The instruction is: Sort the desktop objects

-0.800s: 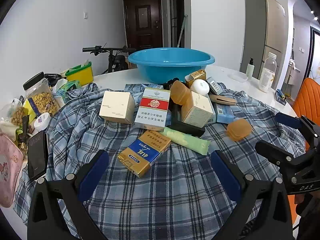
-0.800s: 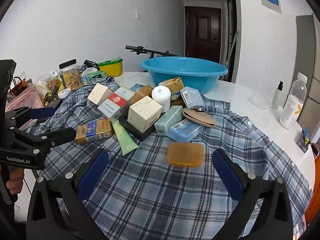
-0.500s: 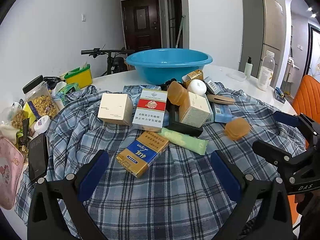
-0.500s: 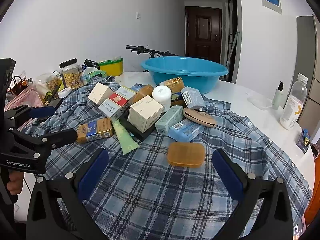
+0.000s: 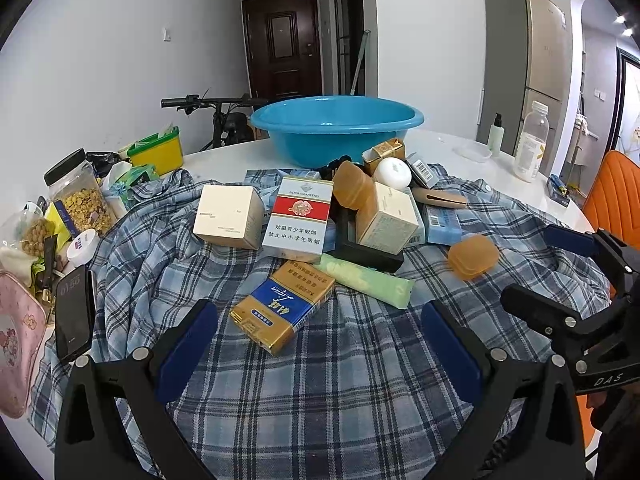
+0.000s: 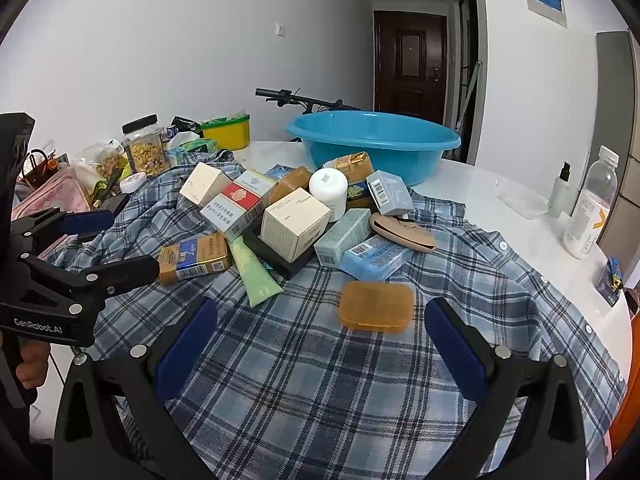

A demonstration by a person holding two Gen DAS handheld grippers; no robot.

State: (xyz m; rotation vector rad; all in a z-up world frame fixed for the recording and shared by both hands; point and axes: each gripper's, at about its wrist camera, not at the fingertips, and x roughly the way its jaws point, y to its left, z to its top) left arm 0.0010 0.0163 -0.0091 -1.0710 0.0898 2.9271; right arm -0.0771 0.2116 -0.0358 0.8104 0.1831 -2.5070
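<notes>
A heap of small boxes lies on a blue plaid shirt [image 5: 320, 400] on the white round table, in front of a blue basin [image 5: 336, 136]. My left gripper [image 5: 318, 344] is open and empty. A gold-and-blue carton [image 5: 280, 304] lies just ahead of it, between the lines of its fingers. Behind that are a red-and-white carton [image 5: 298, 216], a cream box [image 5: 228, 216] and a green tube [image 5: 368, 280]. My right gripper [image 6: 322, 340] is also open and empty, with an orange translucent case [image 6: 376, 306] flat on the shirt just beyond its fingertips. Each gripper shows at the edge of the other's view.
The table's left side holds a snack jar [image 5: 80, 196], a yellow tub [image 5: 160, 154], a black phone [image 5: 74, 312] and a pink pouch [image 5: 16, 340]. A plastic bottle [image 6: 590, 208] and a small pump bottle [image 6: 560, 188] stand at the right. An orange chair [image 5: 612, 192] is past the right edge.
</notes>
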